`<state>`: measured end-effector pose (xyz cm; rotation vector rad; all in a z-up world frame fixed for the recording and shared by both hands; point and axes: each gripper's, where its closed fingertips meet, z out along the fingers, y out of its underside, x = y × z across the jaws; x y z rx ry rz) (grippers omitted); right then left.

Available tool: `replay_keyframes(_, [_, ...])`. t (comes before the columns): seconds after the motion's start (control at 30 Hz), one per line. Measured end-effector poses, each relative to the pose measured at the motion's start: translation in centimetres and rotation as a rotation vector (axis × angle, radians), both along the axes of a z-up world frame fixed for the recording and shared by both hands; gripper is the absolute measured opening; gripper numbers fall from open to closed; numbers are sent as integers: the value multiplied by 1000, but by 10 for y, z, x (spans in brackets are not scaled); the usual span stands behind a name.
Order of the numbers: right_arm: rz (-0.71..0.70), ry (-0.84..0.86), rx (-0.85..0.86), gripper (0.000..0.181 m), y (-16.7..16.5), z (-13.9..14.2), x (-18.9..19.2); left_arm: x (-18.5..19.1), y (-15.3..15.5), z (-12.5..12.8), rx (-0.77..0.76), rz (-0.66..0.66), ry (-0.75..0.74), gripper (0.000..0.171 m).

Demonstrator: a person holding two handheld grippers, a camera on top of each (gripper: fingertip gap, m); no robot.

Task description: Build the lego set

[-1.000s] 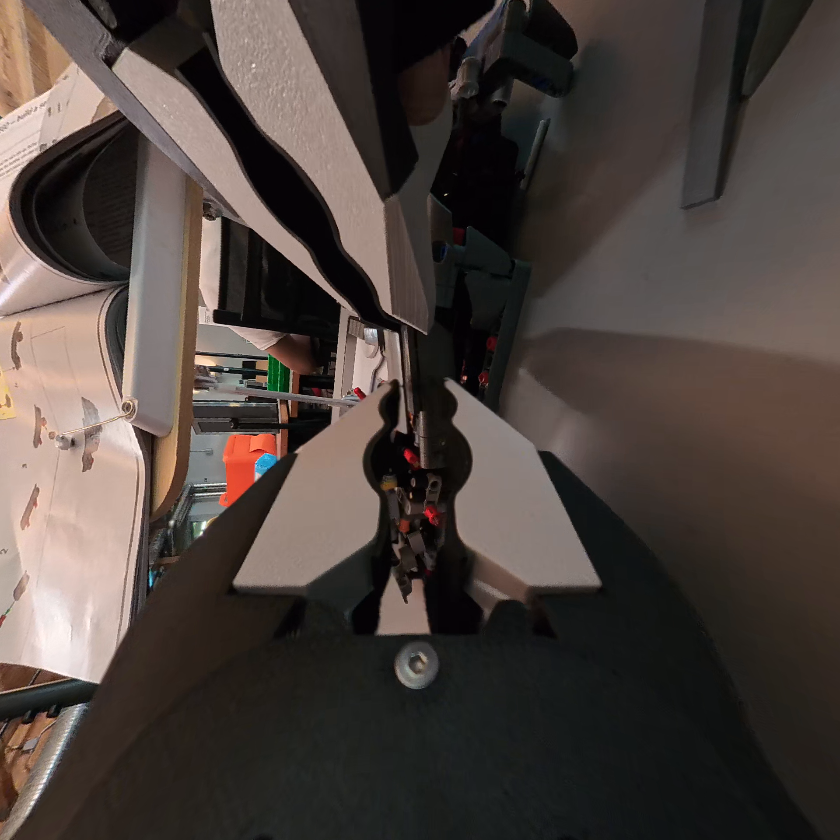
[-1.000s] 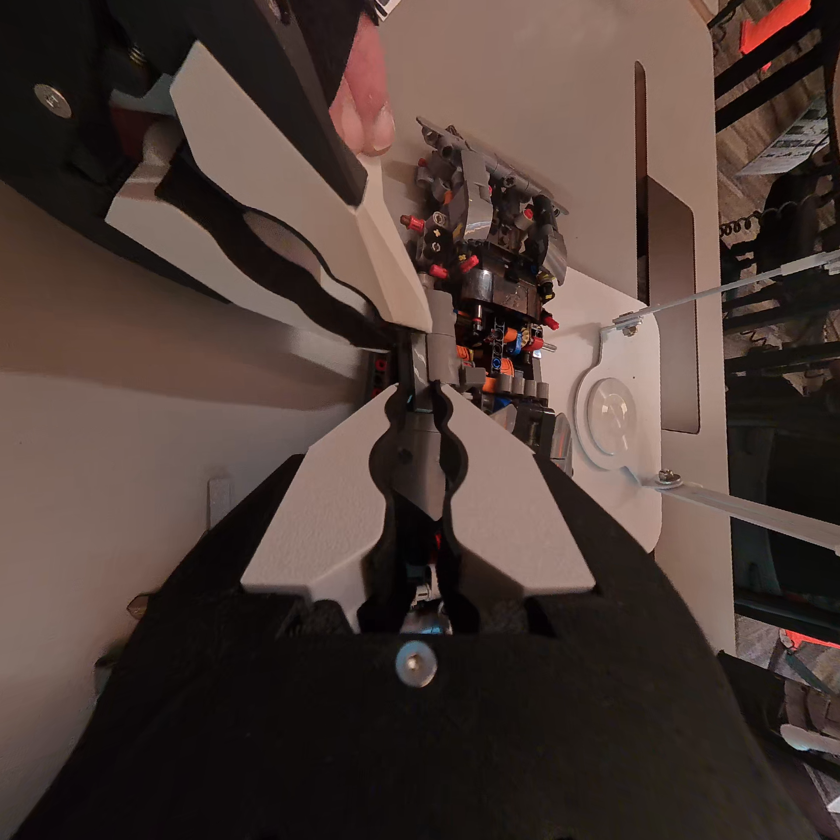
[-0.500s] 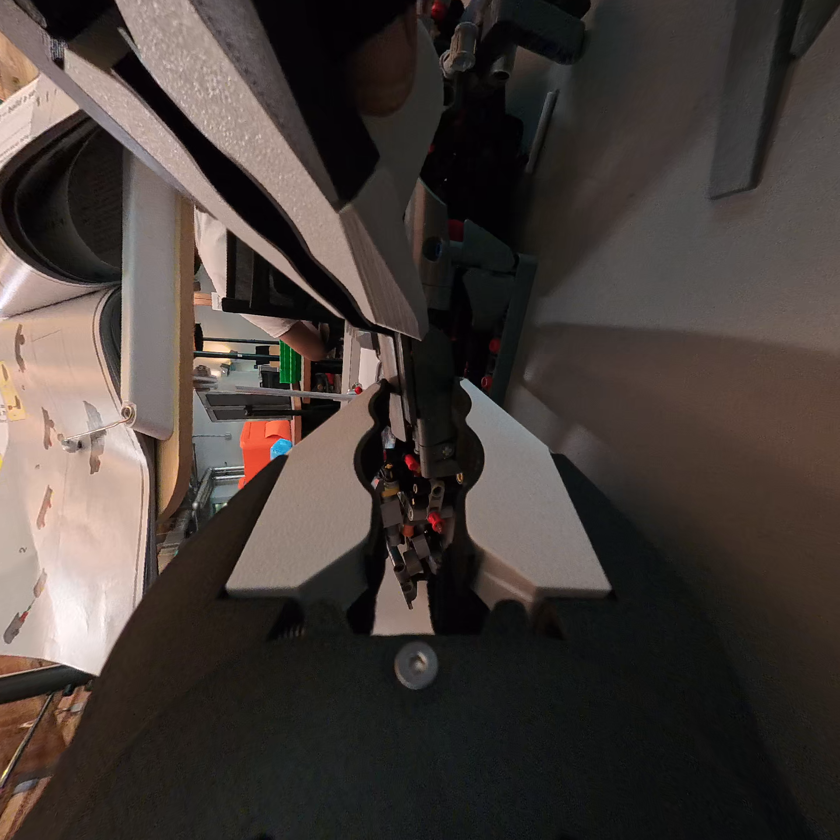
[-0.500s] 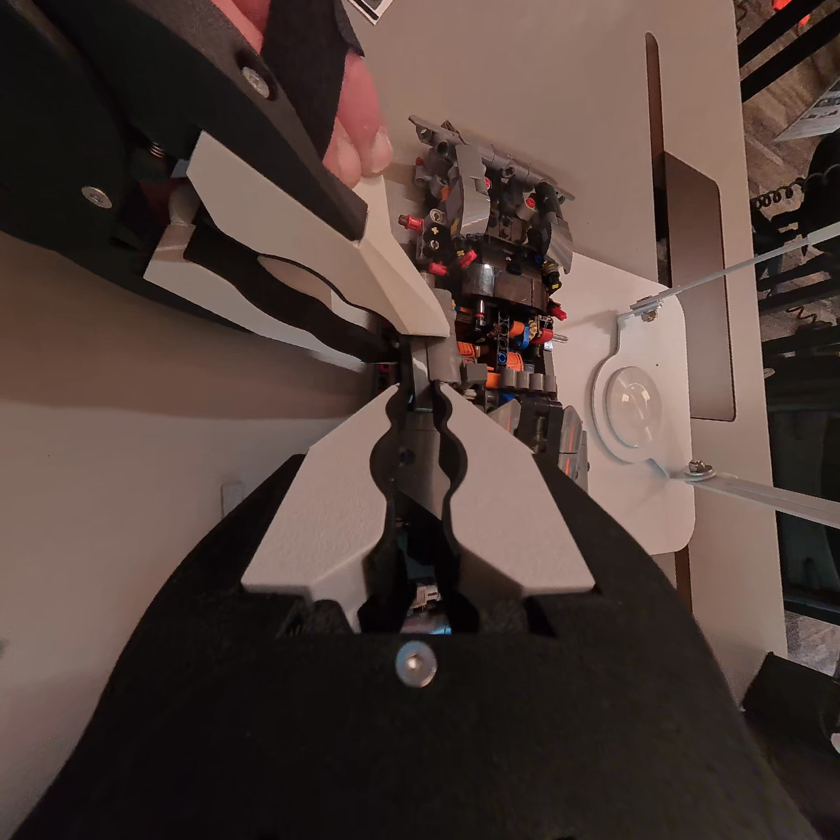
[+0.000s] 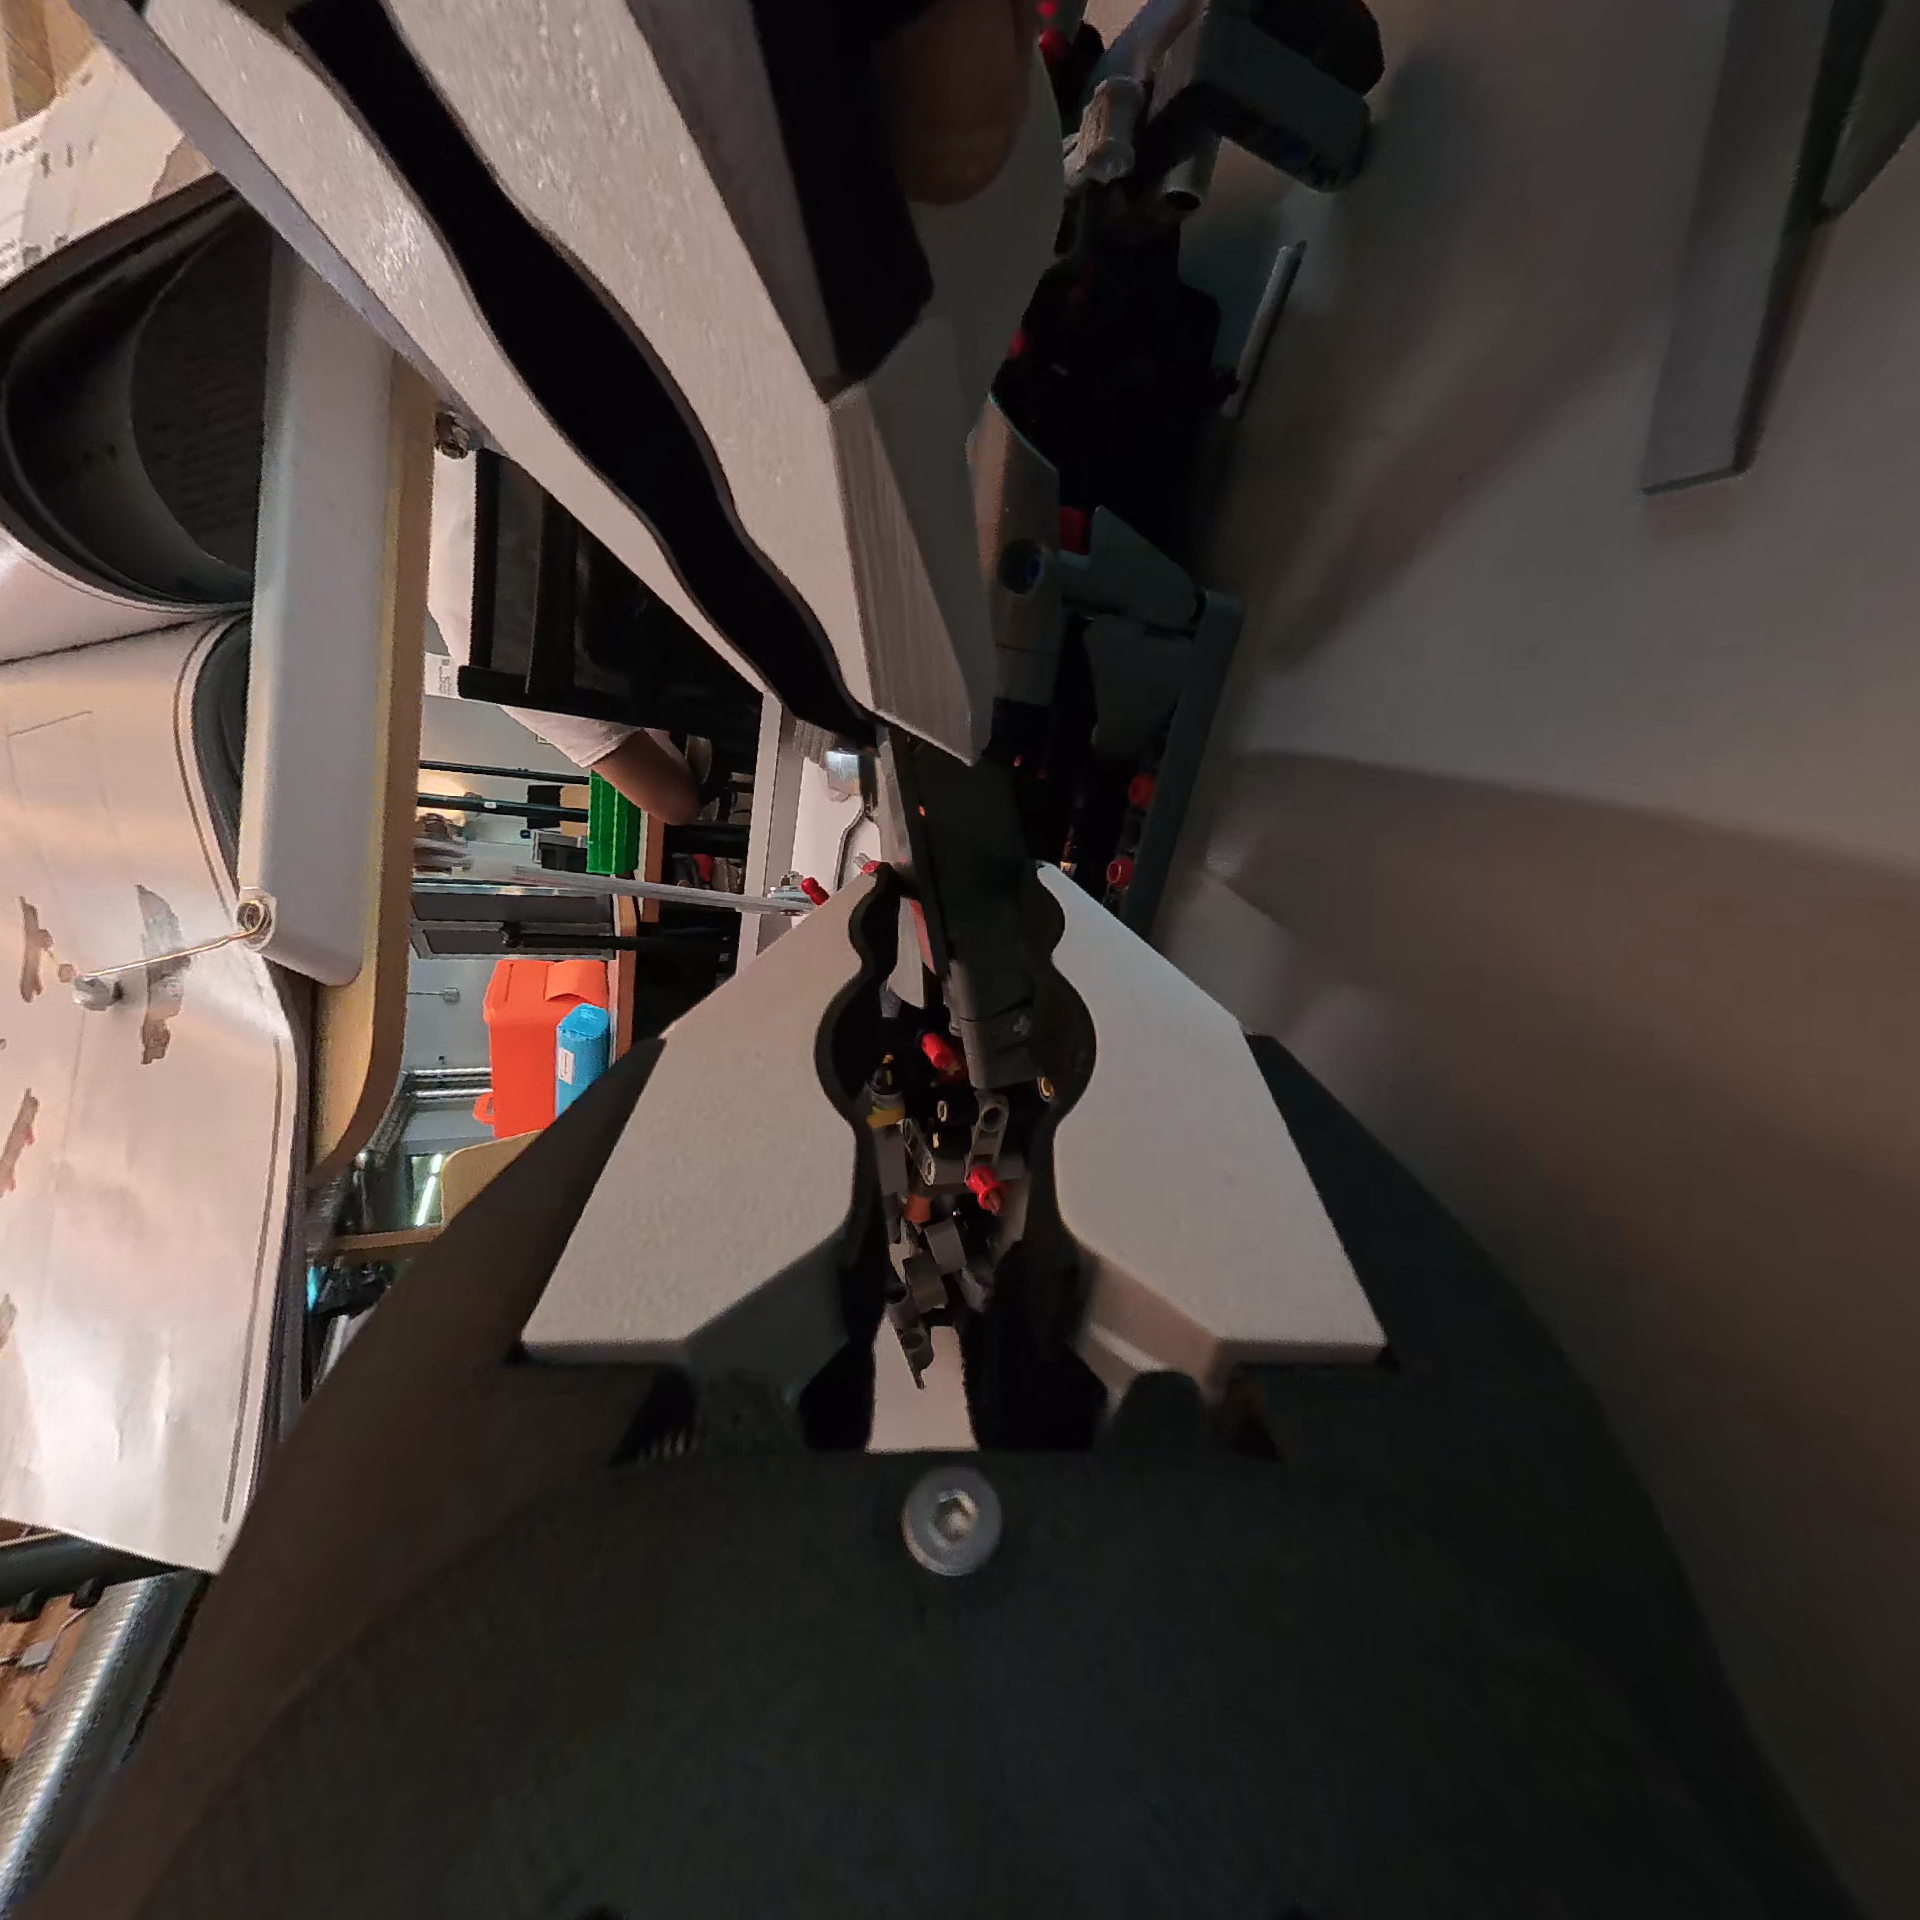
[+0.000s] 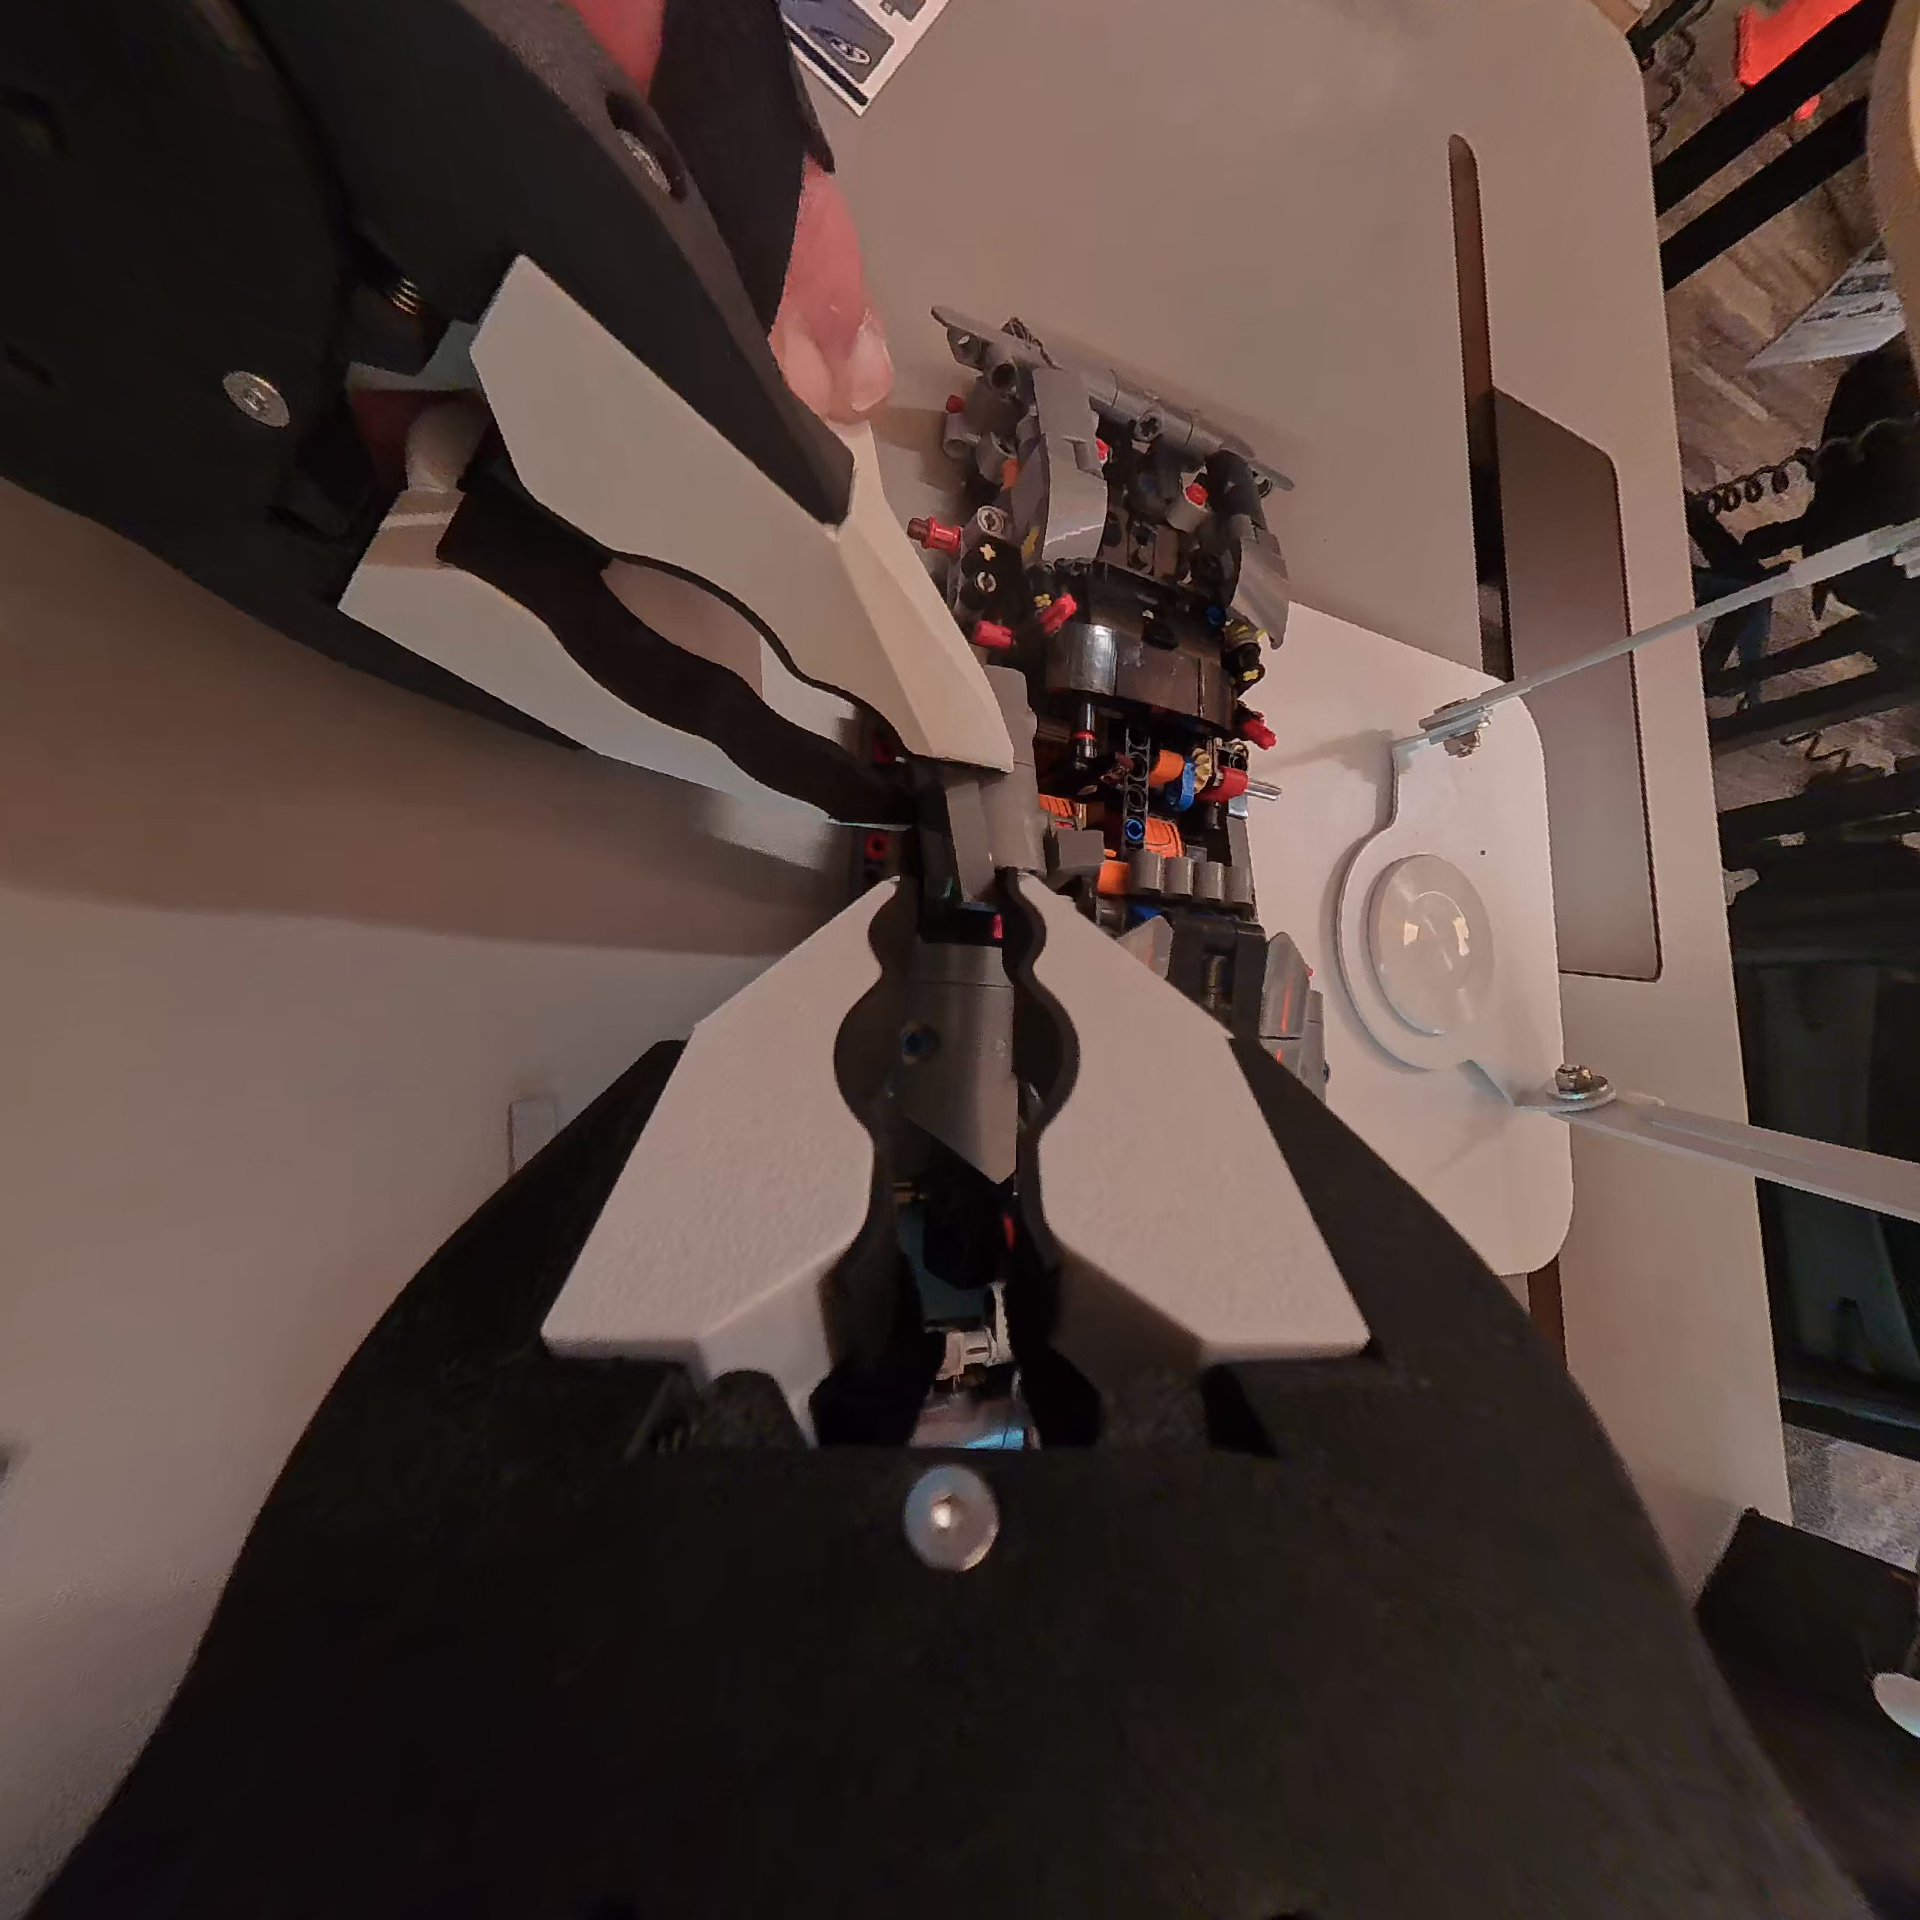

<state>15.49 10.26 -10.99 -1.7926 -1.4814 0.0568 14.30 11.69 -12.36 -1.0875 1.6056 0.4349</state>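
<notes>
Right tool (image 6: 951, 883) is narrow, both fingers clamped on a grey panel piece (image 6: 961, 1023) at the near edge of the lego model (image 6: 1132, 665). The piece runs back between the fingers, with dark and teal parts behind it.

Left tool (image 5: 961, 904) is also narrow, closed on a dark beam section (image 5: 982, 935) of the same model. Small grey links and red pins sit in the gap behind its tips. In the right wrist view the left tool (image 6: 940, 764) comes in from upper left, tips meeting the model right beside the right tool's tips. A person's fingers (image 6: 836, 301) rest on its upper finger.

The model lies on the white worktop (image 6: 1195, 208), between the two tools. It looks largely assembled: grey curved panels, black core, orange and blue parts, red pins sticking out on several sides.

Progress, as a judgement: well advanced. The body is dense and holds together under a two-sided grip. The exposed red pins suggest more panels are still to go on. The current step looks like pressing or seating the grey panel onto the edge; I cannot tell whether it is fully seated.

Further out: a white bracket with a round lens (image 6: 1429, 935) on the worktop just beside the model, and printed paper sheets (image 5: 114, 1143) at the left in the left wrist view.
</notes>
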Motion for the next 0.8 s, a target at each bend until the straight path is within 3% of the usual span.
replay_keyframes(0.3, [8,39,14,17,-2,16,6,1,0,2,30,-9,3,24])
replay_keyframes(0.8, [50,-39,73,10,-5,3,-6,3,-4,2,48,-13,22,16])
